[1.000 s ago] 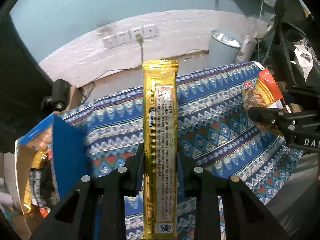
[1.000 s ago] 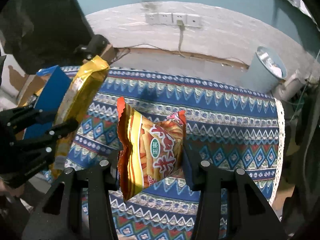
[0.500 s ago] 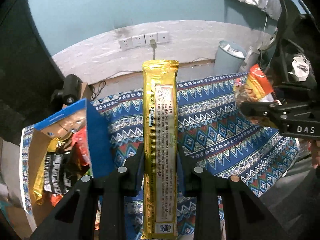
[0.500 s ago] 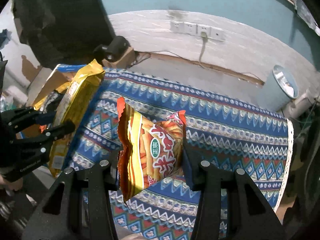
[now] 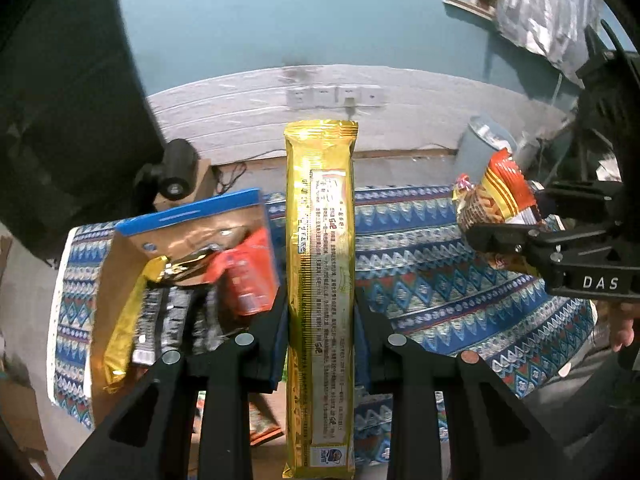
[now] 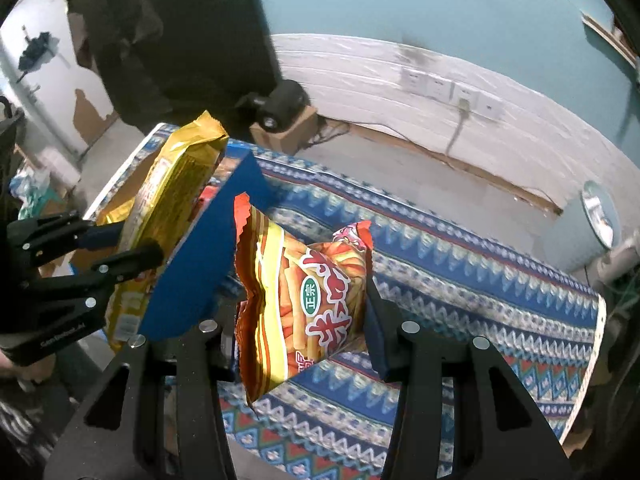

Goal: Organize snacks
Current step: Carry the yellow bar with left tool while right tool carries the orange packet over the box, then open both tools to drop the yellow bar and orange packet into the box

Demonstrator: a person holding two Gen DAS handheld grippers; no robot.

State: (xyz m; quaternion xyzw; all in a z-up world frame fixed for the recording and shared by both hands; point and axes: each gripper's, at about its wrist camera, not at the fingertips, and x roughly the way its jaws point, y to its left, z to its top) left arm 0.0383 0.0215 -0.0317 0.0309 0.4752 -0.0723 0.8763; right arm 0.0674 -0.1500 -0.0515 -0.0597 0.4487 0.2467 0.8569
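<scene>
My left gripper (image 5: 320, 320) is shut on a long gold snack pack (image 5: 320, 272) held upright above the table. It also shows in the right wrist view (image 6: 168, 200), beside the box. My right gripper (image 6: 300, 304) is shut on an orange chip bag (image 6: 304, 292), seen at the right of the left wrist view (image 5: 492, 200). An open blue cardboard box (image 5: 192, 220) at the table's left holds several snack packs (image 5: 172, 312); its blue wall (image 6: 200, 264) stands just left of the chip bag.
A patterned blue cloth (image 5: 440, 272) covers the table (image 6: 480, 300). A black camera (image 5: 176, 172) sits on a small carton behind the box. A pale bin (image 5: 480, 148) stands on the floor at the far right. Wall sockets (image 5: 336, 96) are behind.
Both grippers have risen and swung left with their snacks. The blue box has come into fuller view and its contents now show below the gold pack.
</scene>
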